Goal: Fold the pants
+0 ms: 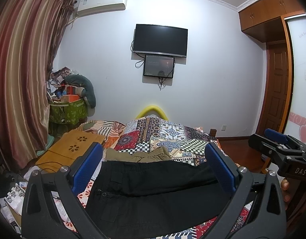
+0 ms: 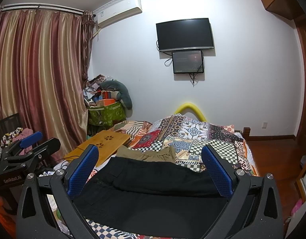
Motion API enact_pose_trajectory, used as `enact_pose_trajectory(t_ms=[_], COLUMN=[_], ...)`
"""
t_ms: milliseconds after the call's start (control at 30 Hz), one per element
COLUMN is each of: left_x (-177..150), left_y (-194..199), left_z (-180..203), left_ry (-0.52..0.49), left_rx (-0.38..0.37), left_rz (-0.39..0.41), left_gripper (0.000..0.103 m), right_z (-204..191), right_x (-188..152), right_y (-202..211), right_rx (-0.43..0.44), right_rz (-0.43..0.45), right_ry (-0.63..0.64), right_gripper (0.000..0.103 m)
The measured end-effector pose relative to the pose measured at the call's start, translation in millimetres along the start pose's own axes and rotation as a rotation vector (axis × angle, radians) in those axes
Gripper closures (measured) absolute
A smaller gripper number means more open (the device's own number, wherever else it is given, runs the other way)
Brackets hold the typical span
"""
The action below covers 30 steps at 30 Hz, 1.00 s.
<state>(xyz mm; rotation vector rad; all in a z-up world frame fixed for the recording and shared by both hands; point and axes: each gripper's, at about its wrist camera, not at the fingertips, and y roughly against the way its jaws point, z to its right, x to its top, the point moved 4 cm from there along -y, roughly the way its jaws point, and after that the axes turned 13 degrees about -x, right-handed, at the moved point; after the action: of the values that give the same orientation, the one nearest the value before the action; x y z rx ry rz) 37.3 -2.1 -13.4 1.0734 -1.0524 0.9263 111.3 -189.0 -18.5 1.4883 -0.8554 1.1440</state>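
Observation:
Black pants (image 1: 153,191) (image 2: 153,189) lie spread on the bed, with an upper layer resting across a lower one. Just behind them sits a folded olive-brown garment (image 1: 137,155) (image 2: 149,154) with an elastic waistband. My left gripper (image 1: 153,145) hovers open over the black pants, its blue pads wide apart and nothing between them. My right gripper (image 2: 150,147) is likewise open above the same pants, holding nothing. Each gripper shows at the edge of the other's view: the right gripper (image 1: 258,135) at the right, the left gripper (image 2: 49,138) at the left.
A patchwork quilt (image 1: 172,135) (image 2: 192,135) covers the bed. A wooden lap desk (image 1: 73,147) (image 2: 105,143) lies at the bed's left. A green basket (image 1: 69,109) piled with clutter stands by striped curtains (image 1: 23,79). Papers litter the floor at left (image 1: 13,197).

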Motion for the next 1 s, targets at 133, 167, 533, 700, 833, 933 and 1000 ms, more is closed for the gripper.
enact_pose_trajectory(t_ms=[133,167,533,700,833,933,1000], left_x=[0.0,-0.2,0.3,1.1,0.7,-1.7,-3.7], left_y=[0.9,1.3,3.8,0.8,-7.3,-18.4,-28.6], left_z=[1.1,1.1,0.9,-2.0,-10.1,-23.2,-33.6], left_ry=[-0.003,-0.004,-0.010,-0.011,-0.027,-0.036,-0.036], left_rx=[-0.002,-0.002,0.000,0.006,0.032,0.056,0.060], left_rz=[0.003,0.004,0.007,0.001,-0.007,-0.024,-0.046], left_gripper=[0.000,0.000,0.000,0.000,0.000,0.000,0.000], right_z=[-0.1,-0.1,-0.5,0.9,9.3,24.2,35.0], right_x=[0.9,1.0,1.8,1.7,-3.2,-10.7,-16.5], right_y=[0.1,0.1,0.1,-2.4,-9.9,-21.5,-29.7], right_rx=[0.001,0.001,0.003,-0.005,-0.043,-0.109,-0.160], right_rz=[0.000,0.001,0.002,-0.003,-0.013,-0.040,-0.066], right_ry=[-0.001,-0.001,-0.003,-0.006,0.002,0.028,0.042], right_gripper=[0.000,0.000,0.000,0.000,0.000,0.000,0.000])
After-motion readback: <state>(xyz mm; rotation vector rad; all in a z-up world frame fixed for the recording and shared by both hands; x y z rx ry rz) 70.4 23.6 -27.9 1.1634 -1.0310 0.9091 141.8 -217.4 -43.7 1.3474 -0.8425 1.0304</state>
